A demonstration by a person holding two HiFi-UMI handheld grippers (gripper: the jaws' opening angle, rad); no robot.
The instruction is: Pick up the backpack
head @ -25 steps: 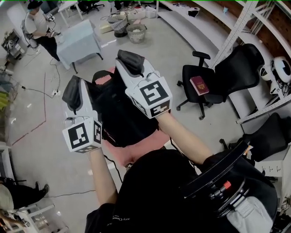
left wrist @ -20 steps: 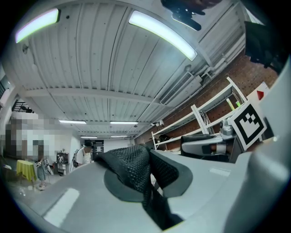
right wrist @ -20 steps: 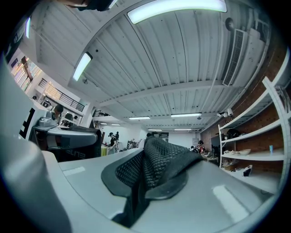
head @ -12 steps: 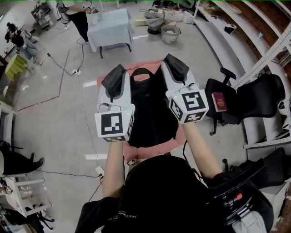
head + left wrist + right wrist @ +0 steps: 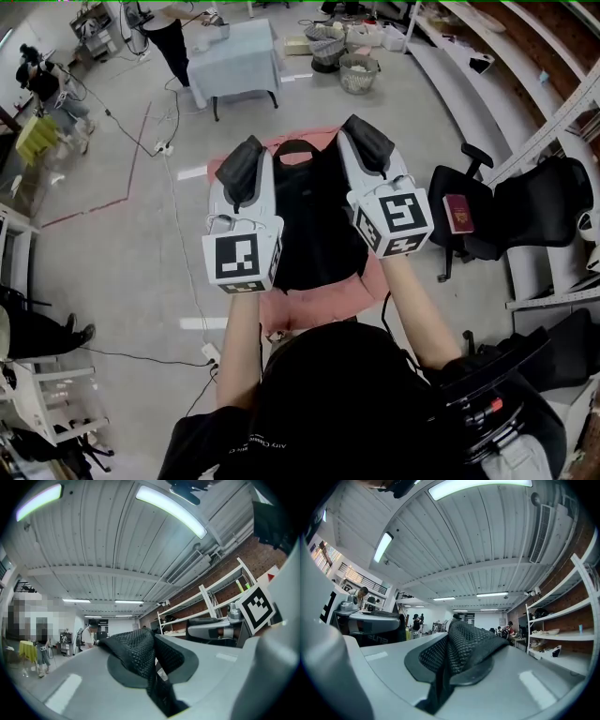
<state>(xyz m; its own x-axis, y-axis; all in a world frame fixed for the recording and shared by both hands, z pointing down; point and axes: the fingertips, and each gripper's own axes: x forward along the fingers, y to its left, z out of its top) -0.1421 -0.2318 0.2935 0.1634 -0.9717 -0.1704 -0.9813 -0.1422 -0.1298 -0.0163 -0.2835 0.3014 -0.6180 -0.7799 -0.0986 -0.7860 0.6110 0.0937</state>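
Change: our claws look level now, not slanted | left claw (image 5: 246, 165) and right claw (image 5: 368, 141) each pinch a strap (image 5: 136, 651) | backpack (image 5: 314, 225) between them, over pink cloth (image 5: 314, 302) | chair (image 5: 511, 211) with red book (image 5: 457, 212) beside.

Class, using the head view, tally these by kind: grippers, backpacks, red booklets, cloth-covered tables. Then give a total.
grippers: 2 (left gripper, right gripper)
backpack: 1
red booklet: 1
cloth-covered table: 1
total: 5
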